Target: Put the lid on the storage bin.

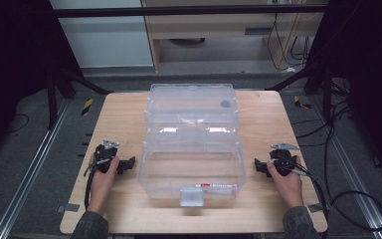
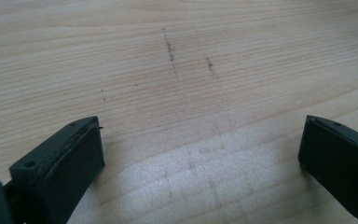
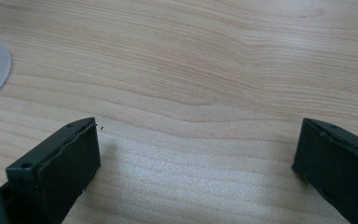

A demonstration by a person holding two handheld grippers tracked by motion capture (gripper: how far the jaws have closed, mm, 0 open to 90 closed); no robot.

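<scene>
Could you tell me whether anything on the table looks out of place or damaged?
Nothing stands out. The clear plastic storage box sits square and closed in the middle of the wooden table, with the left claw and right claw open at either side. The left gripper view shows only faint dark scuffs.

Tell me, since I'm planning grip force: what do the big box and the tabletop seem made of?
The box looks like clear, glossy rigid plastic: you see the table through its walls, and it glints. The tabletop looks like pale wood or wood-look laminate, matte, with visible grain lines.
</scene>
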